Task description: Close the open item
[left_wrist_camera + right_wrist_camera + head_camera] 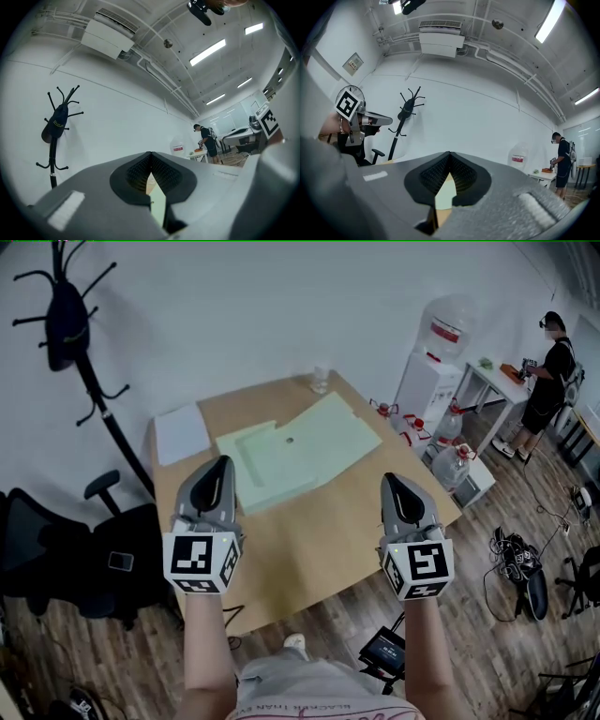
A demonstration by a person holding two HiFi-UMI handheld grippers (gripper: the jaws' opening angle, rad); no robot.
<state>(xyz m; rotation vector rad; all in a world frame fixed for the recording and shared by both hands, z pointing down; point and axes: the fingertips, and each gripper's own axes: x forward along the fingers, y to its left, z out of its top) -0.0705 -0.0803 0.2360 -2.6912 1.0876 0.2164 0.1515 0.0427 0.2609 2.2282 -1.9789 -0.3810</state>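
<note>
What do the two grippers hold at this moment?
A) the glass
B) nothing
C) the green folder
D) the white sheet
B: the left gripper and the right gripper both have their jaws shut on nothing, above the table, and the green folder lies open, untouched.

the table (337, 521) has a light wood-look top, smooth and matt. the open folder (314, 442) on it is pale green with a flat, dull finish, either thin plastic or card; i cannot tell which. the sheet (181, 433) beside it looks like plain white paper. the left gripper (223, 461) and right gripper (389, 478) have matt grey plastic shells, and their inner pads (140, 172) are dark and finely ribbed. the floor (469, 652) is brown wood plank with a slight sheen.
</note>
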